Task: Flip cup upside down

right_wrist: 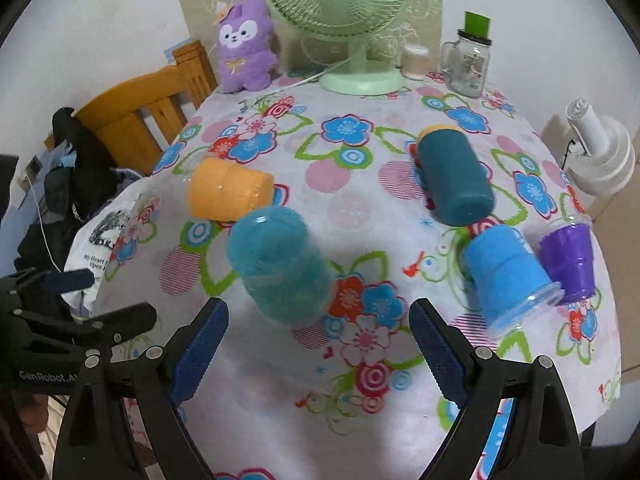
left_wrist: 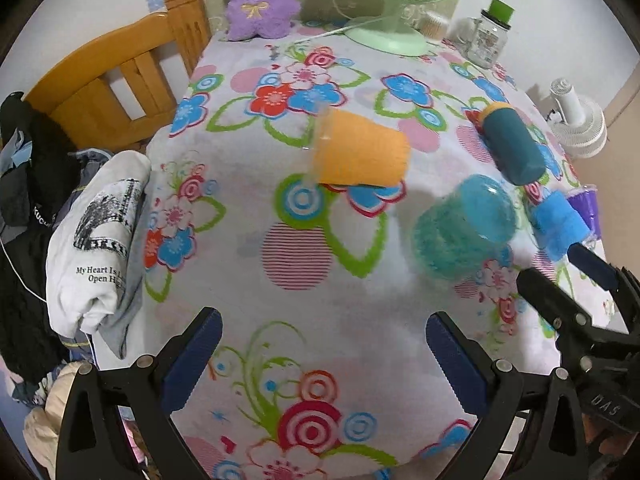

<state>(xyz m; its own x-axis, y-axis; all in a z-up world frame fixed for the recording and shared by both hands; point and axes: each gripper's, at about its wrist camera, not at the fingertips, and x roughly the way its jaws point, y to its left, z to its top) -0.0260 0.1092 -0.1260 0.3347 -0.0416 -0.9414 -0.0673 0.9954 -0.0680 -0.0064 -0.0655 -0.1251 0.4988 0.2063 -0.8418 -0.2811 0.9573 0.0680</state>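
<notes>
Both tools are over the flowered surface (right_wrist: 360, 208), and both stand spread wide with nothing between their blue pads. The left tool (left_wrist: 324, 356) hangs above bare cloth near the front edge; the right tool (right_wrist: 318, 344) sits just short of the teal cup (right_wrist: 280, 268), which is blurred in both views, so I cannot tell for sure whether it rests tipped on the cloth or is rolling. Its closed base faces the right wrist camera, its mouth seems to point down toward the tool. In the left wrist view that same teal cup (left_wrist: 466, 226) lies right of centre, well ahead of the left tool's pads.

Behind it, the orange cup (right_wrist: 230, 196) lies on its side, close to the teal one and near the left edge of the surface. Over on the right, a dark teal cup (right_wrist: 454, 178) lies on its side too, and nearer the front a bright blue cup (right_wrist: 508, 272) lies tipped with its clear rim toward the camera, touching or almost touching a purple cup (right_wrist: 568, 260) that stands mouth up at the surface's edge.

At the back stand a purple plush toy (right_wrist: 246, 48), a green fan (right_wrist: 344, 20) and a glass jar (right_wrist: 468, 60) with a green lid. A wooden chair (right_wrist: 136, 120) sits at the left.
</notes>
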